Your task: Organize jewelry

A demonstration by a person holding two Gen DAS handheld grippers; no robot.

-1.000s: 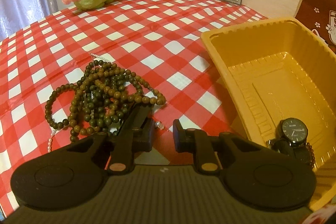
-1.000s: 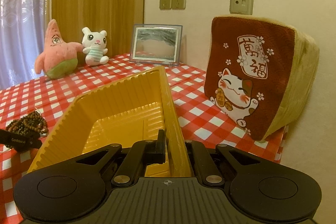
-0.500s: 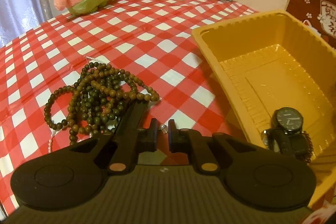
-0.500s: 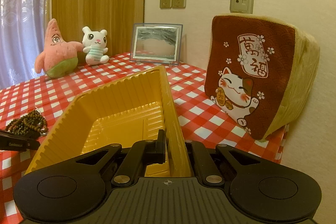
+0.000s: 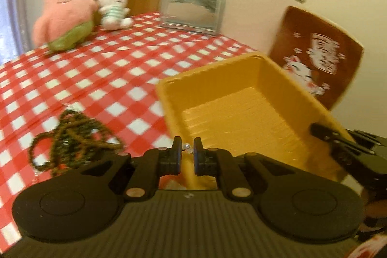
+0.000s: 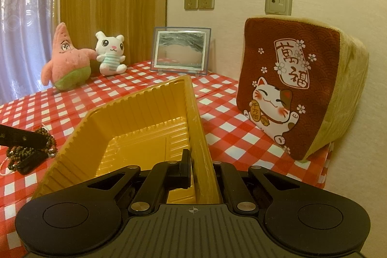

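Small clear bead piece (image 5: 186, 148) pinched between nearly closed jaws of left gripper (image 5: 185, 153), just above near-left rim of yellow tray (image 5: 244, 120). Brown bead strands (image 5: 72, 134) heaped on red-checked table (image 5: 101, 69), left of tray. Right gripper (image 6: 202, 168) clamped on tray's right wall. Behind, cushion (image 6: 287, 93) with lucky cat, reading 萬福; coin reading 千万両.
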